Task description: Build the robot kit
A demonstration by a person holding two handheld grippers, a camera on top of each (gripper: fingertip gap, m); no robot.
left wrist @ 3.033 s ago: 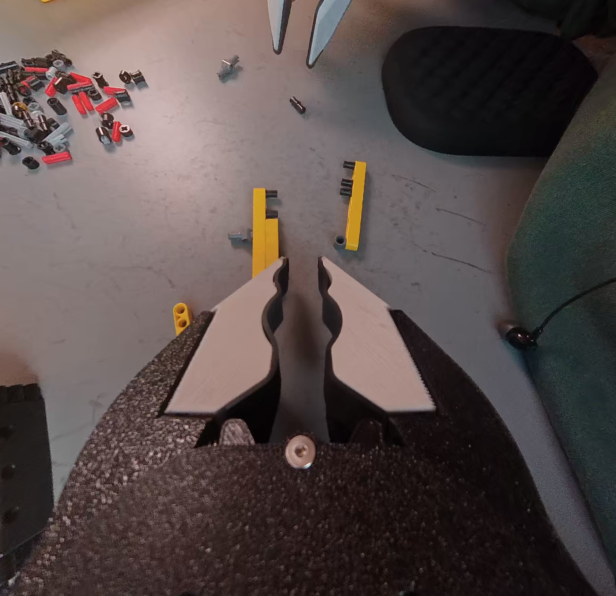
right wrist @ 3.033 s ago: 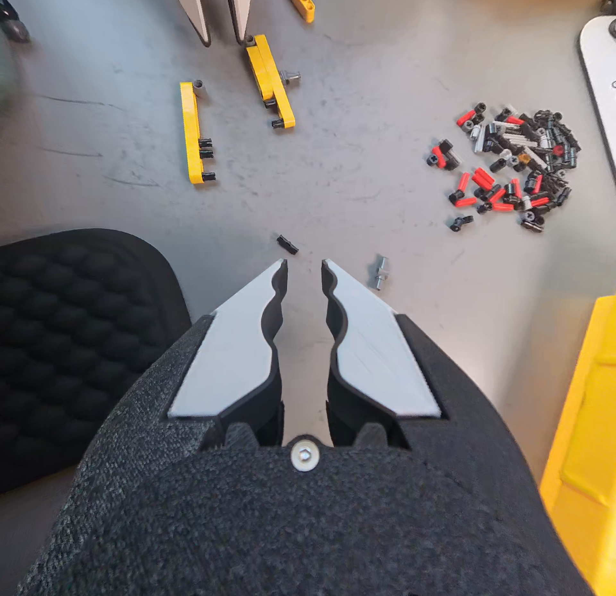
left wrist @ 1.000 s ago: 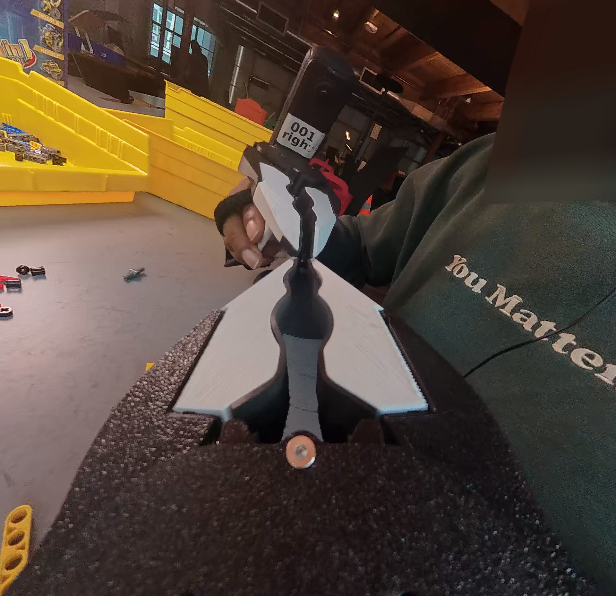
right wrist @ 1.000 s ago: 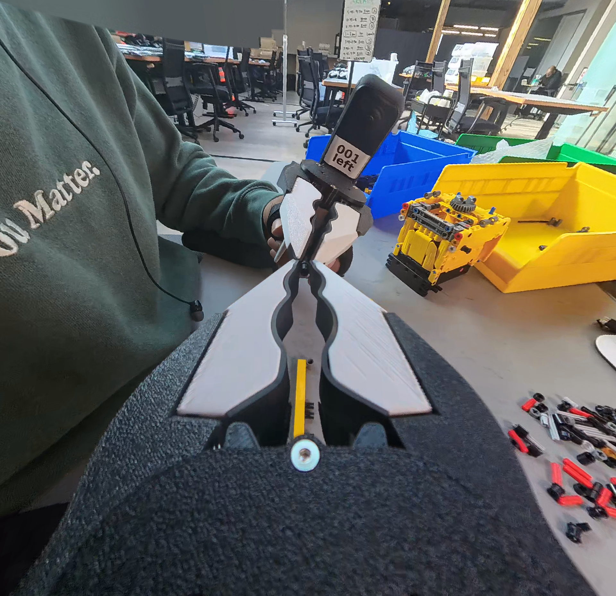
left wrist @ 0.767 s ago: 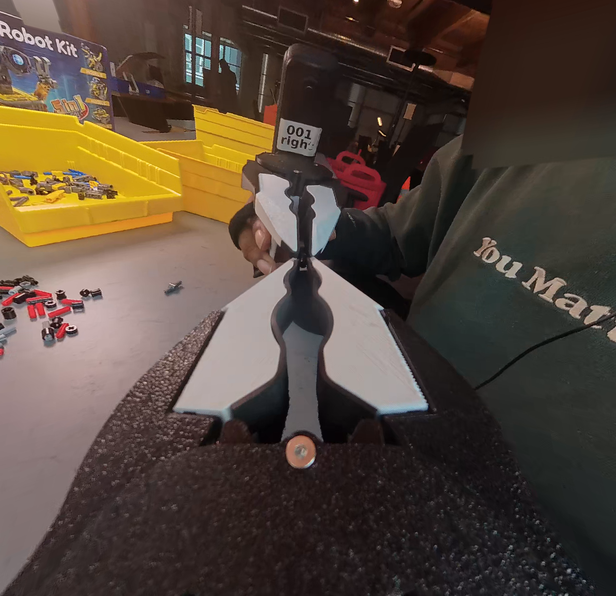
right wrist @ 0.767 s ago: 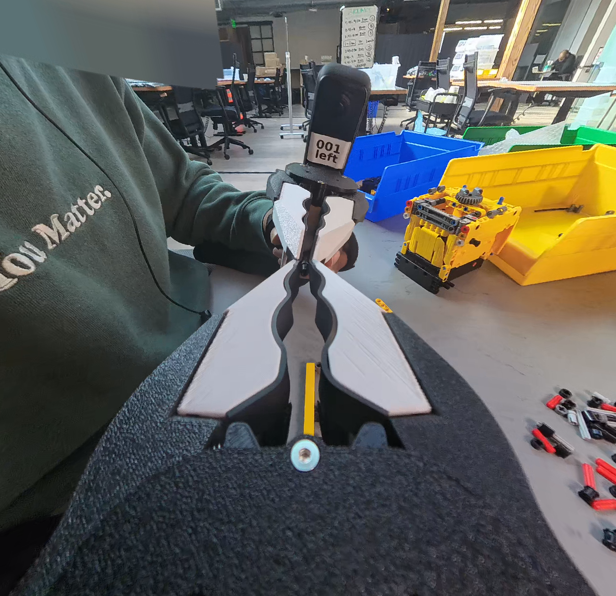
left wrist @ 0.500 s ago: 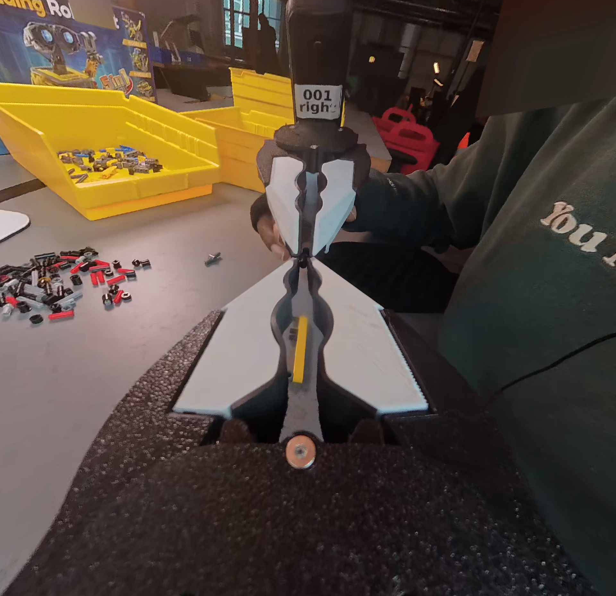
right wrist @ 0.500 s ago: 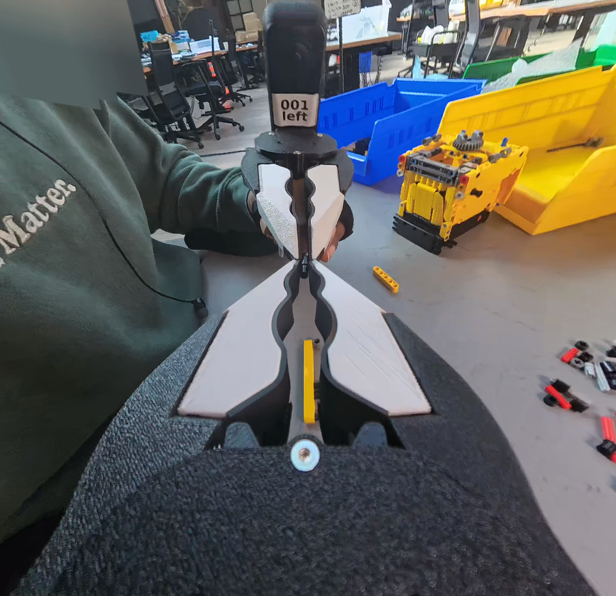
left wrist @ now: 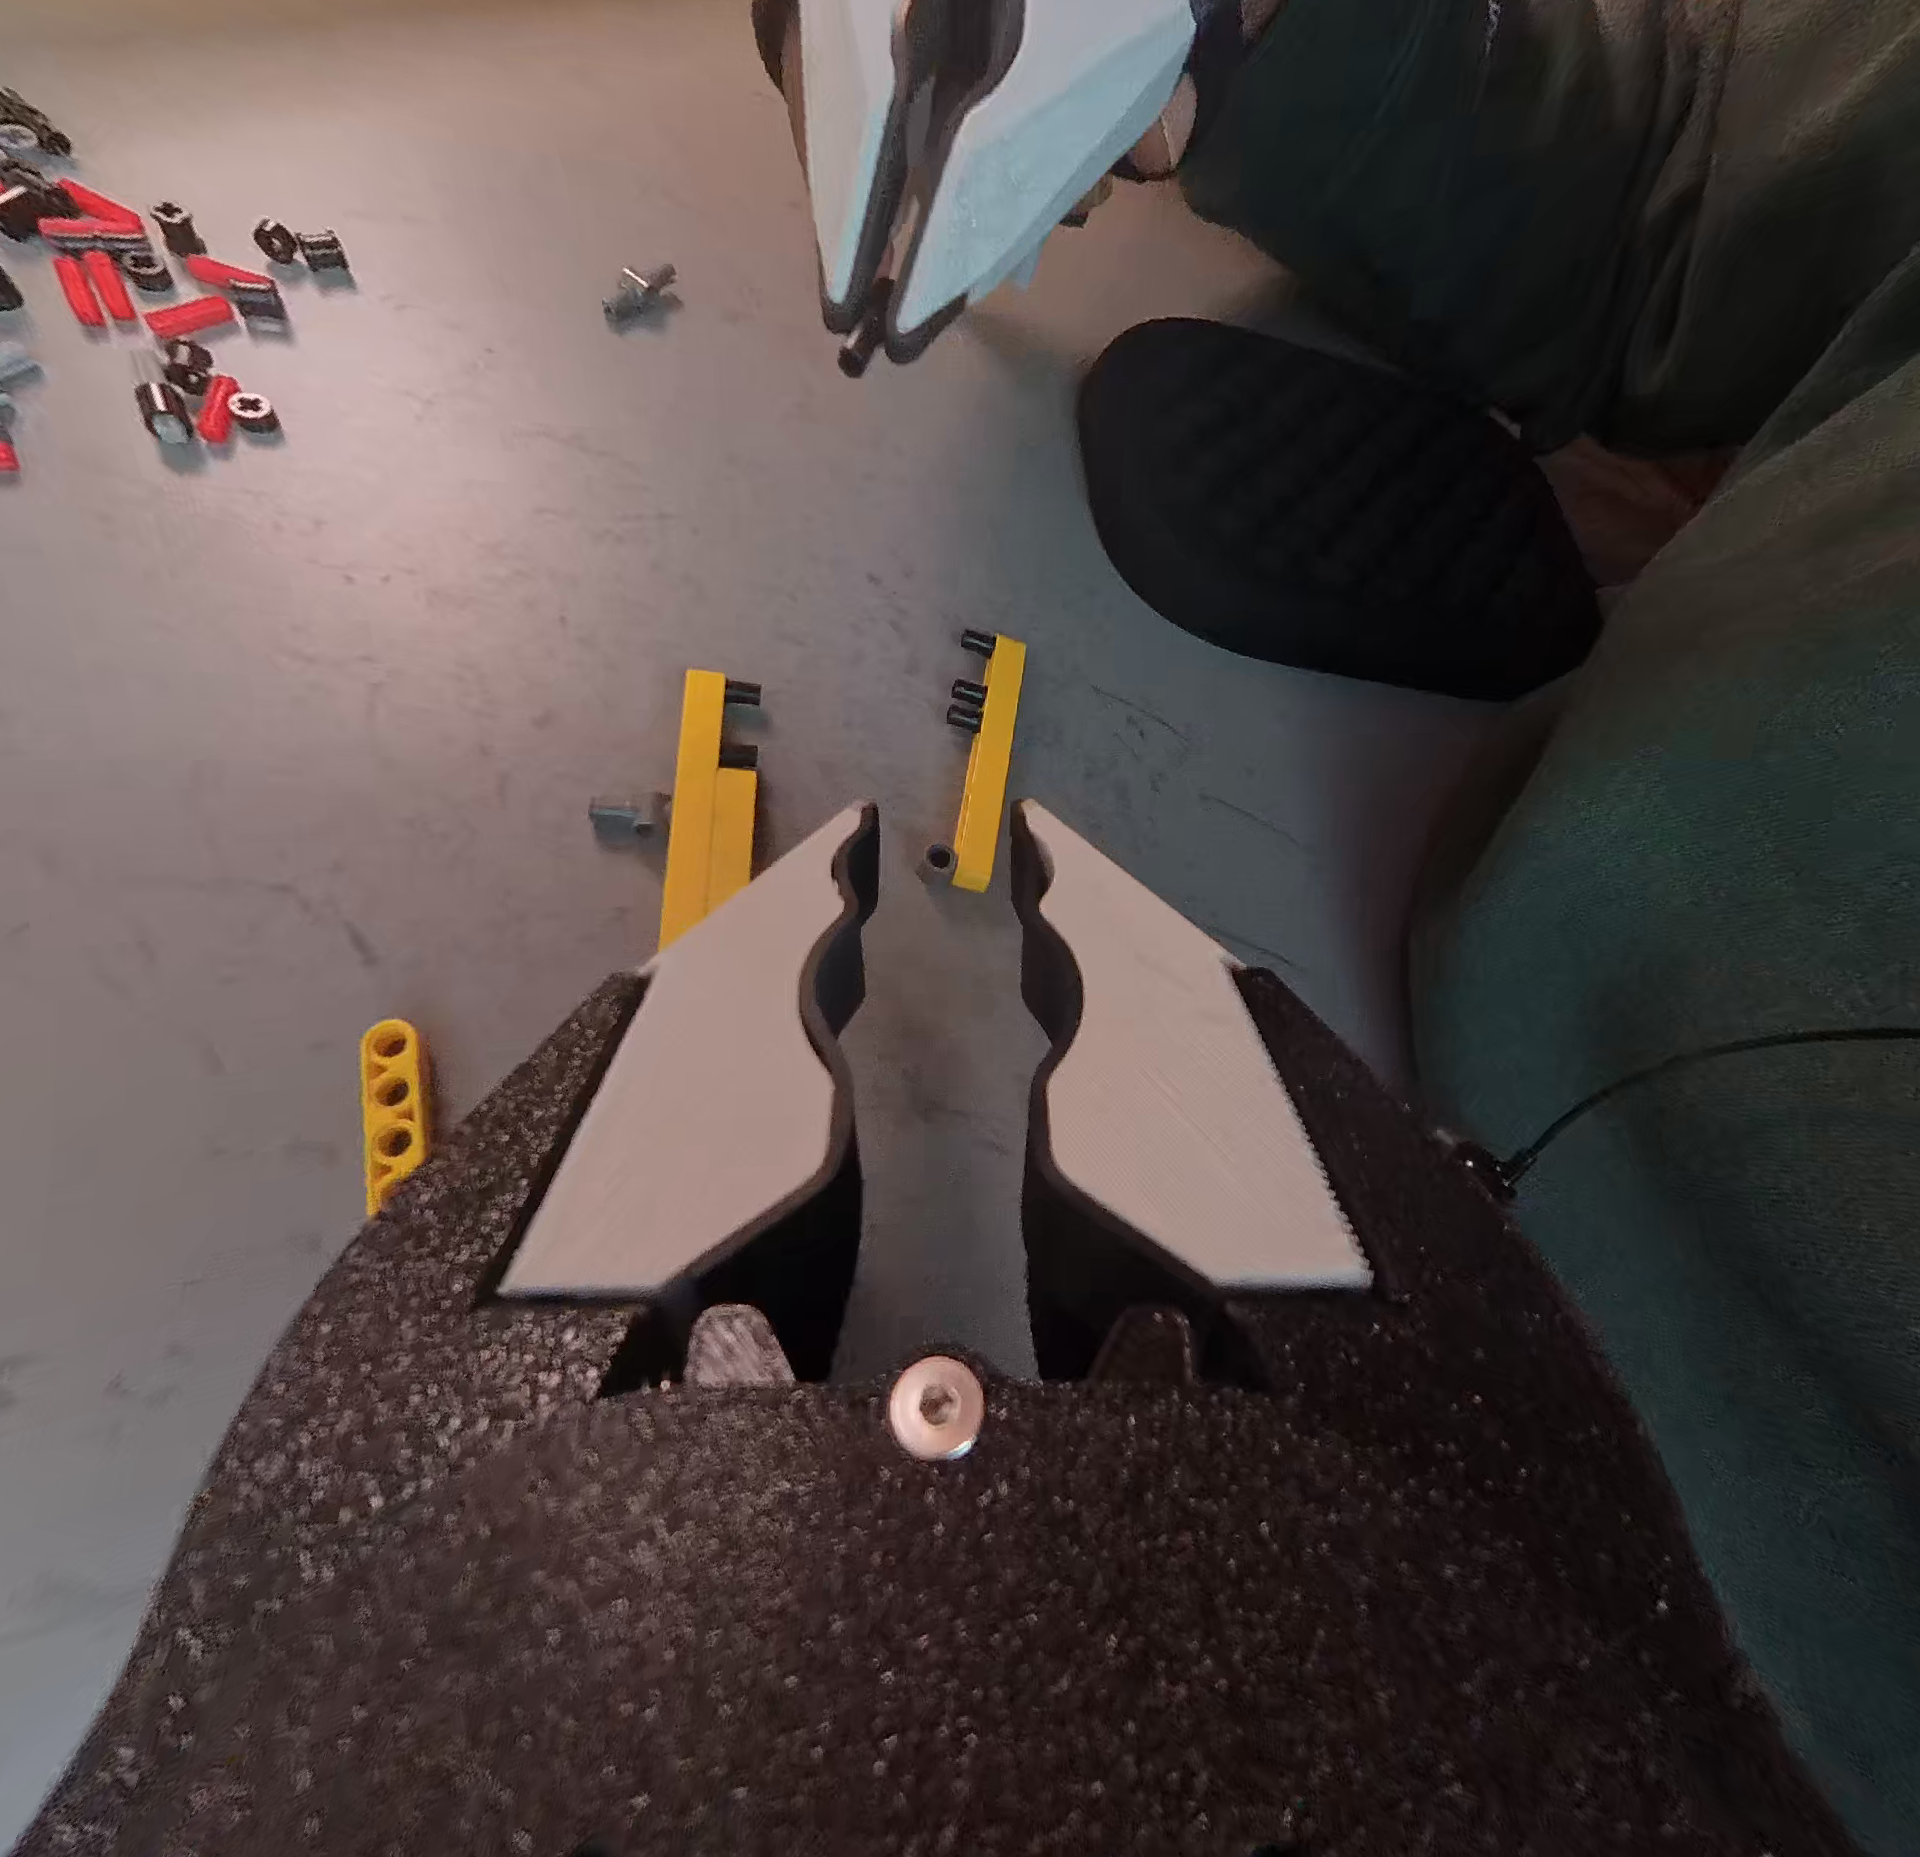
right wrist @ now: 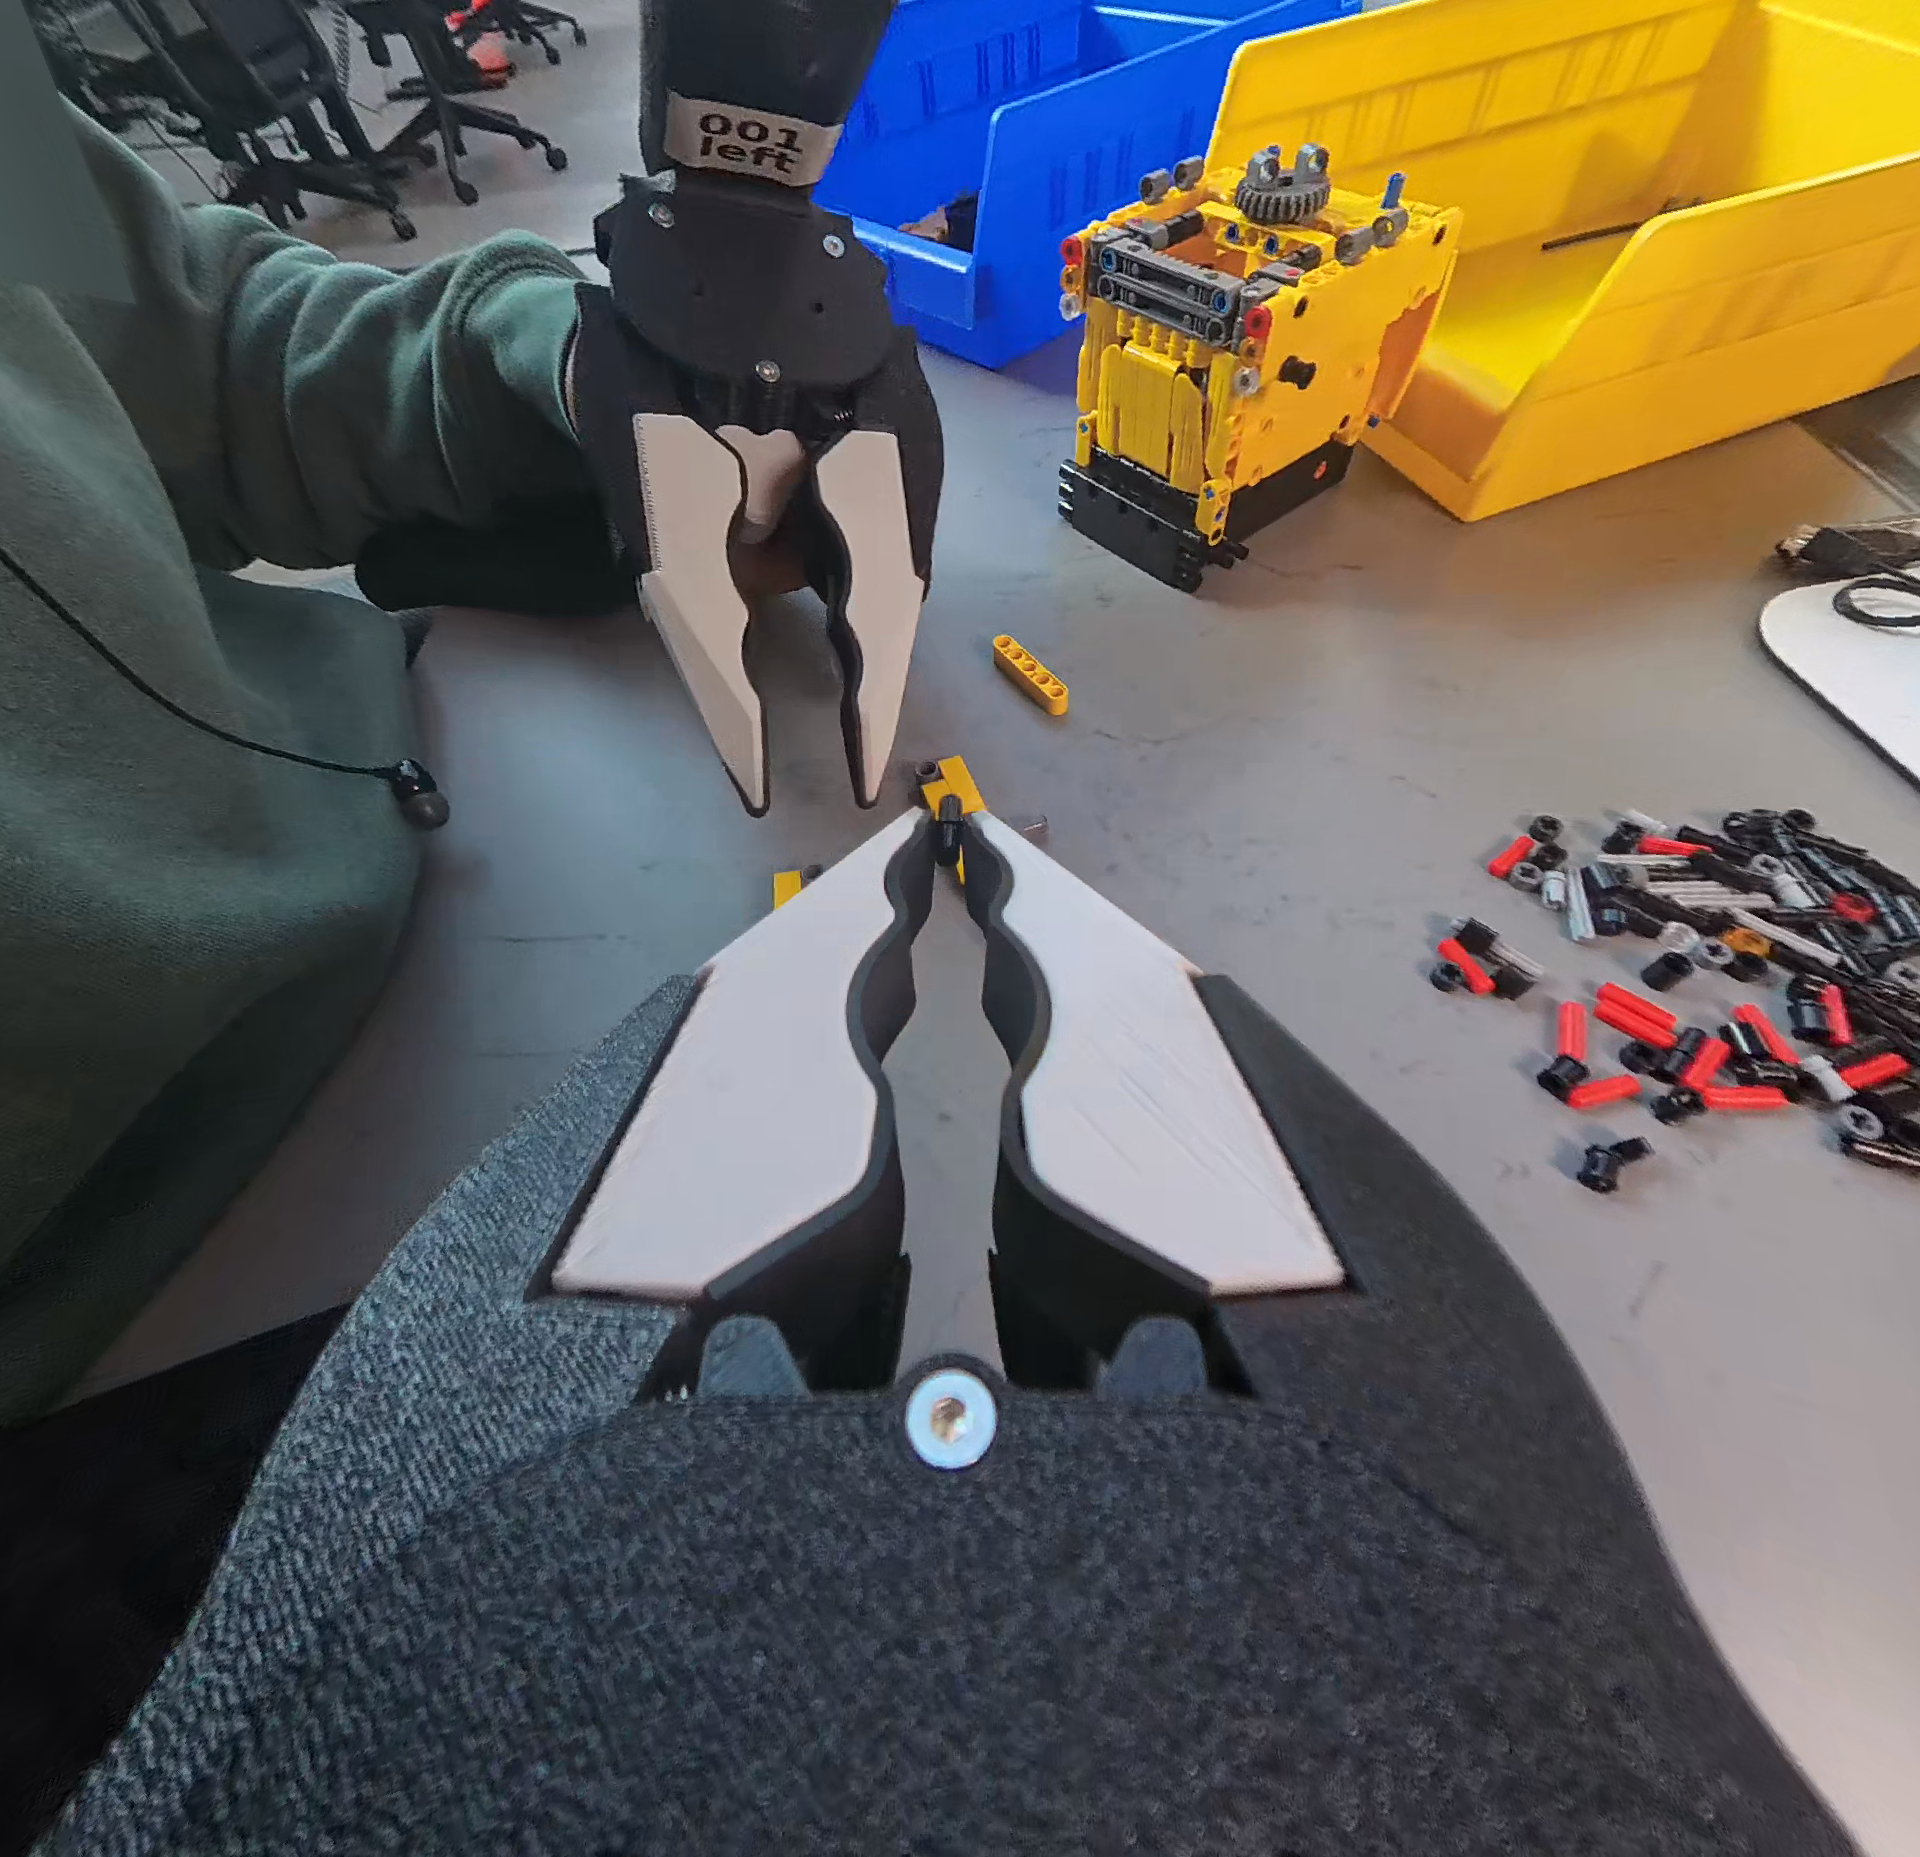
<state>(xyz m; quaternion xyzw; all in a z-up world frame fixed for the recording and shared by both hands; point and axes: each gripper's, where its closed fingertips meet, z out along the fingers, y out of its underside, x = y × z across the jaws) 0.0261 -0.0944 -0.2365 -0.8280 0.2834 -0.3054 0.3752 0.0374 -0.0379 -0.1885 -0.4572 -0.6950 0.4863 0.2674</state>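
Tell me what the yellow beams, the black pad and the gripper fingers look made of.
Yellow beams: likely hard moulded plastic, smooth and evenly coloured, with crisp edges and black pins pushed in.
Black pad: looks soft, perhaps foam or rubber; matte, with a quilted dimple pattern.
Left hand-held gripper fingers: probably 3D-printed plastic, pale and matte with fine layer lines, edged in black.

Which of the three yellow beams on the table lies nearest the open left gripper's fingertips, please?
The single-thickness beam with three black pins, whose near end lies between the left gripper's tips. The doubled beam and short holed beam lie off to the side.
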